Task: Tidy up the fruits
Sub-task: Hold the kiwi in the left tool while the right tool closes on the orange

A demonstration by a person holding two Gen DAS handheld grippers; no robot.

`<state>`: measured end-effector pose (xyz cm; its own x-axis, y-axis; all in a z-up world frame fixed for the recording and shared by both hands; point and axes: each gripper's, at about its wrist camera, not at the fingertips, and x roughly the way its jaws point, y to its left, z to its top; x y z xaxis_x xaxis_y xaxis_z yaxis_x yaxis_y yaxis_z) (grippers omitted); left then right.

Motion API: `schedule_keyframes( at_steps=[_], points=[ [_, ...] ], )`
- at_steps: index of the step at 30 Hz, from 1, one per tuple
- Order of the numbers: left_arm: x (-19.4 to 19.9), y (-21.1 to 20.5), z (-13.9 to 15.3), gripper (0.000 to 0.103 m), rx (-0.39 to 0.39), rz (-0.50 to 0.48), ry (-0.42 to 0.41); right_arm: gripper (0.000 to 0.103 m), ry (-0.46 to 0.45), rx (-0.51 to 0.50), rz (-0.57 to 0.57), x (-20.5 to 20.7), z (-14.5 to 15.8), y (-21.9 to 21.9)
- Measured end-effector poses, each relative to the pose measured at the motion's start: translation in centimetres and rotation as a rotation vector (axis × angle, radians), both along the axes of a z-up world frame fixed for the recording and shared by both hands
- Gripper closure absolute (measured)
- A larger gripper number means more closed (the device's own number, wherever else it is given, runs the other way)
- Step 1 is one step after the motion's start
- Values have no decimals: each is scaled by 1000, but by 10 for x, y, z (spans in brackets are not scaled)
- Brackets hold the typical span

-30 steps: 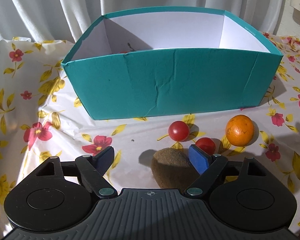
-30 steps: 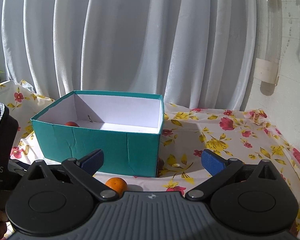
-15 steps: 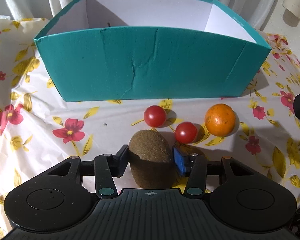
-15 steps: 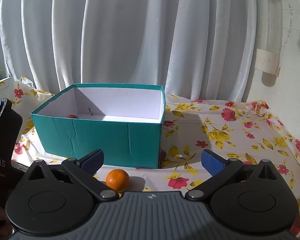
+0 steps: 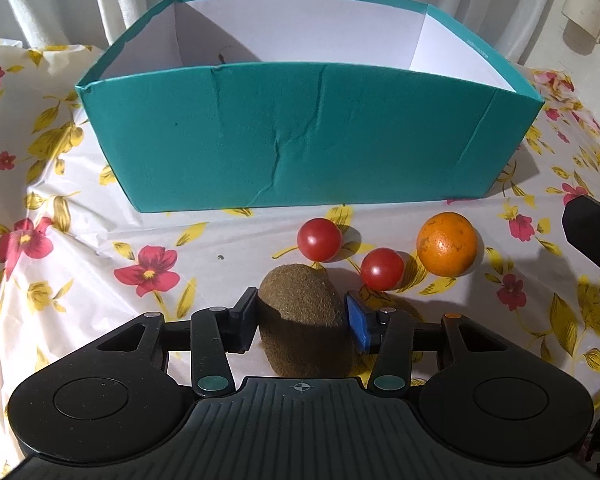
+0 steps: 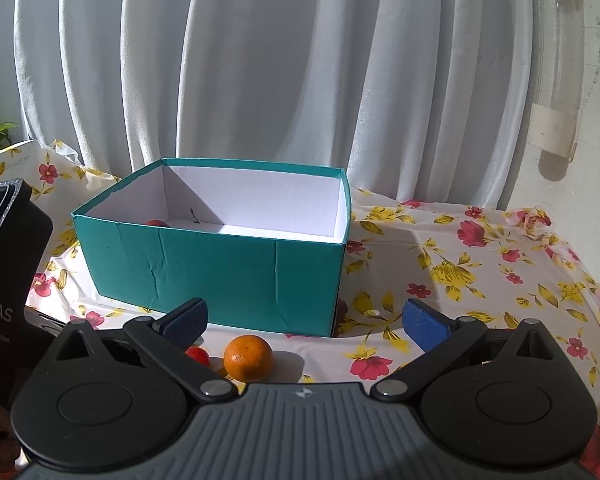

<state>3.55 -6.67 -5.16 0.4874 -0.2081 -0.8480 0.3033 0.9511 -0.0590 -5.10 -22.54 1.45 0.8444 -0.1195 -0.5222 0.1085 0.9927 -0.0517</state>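
**Left gripper pinching a kiwi in front of the box**

Left gripper clamped on the kiwi, both pads touching its sides; the kiwi's lower end is hidden behind the gripper body. Just beyond it, between kiwi and teal box, lie two tomatoes and an orange, all on the flowered cloth. Right gripper spread wide and holding nothing, raised in front of the box; from there one tomato is half covered by its left finger. Inside the box, only the top of a red fruit shows above the near wall; its kind cannot be told
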Motion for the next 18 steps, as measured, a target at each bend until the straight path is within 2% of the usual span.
schedule_keyframes(
  at_steps=[7, 12, 18],
  points=[
    [-8, 17, 28, 53, 15, 40, -80, 0, 29, -44, 20, 7, -8, 6],
    [-9, 27, 42, 53, 14, 70, -96, 0, 62, 10, 19, 15, -17, 6],
    [-11, 34, 50, 53, 28, 98, -111, 0, 91, -6, 24, 24, -26, 14]
  ],
)
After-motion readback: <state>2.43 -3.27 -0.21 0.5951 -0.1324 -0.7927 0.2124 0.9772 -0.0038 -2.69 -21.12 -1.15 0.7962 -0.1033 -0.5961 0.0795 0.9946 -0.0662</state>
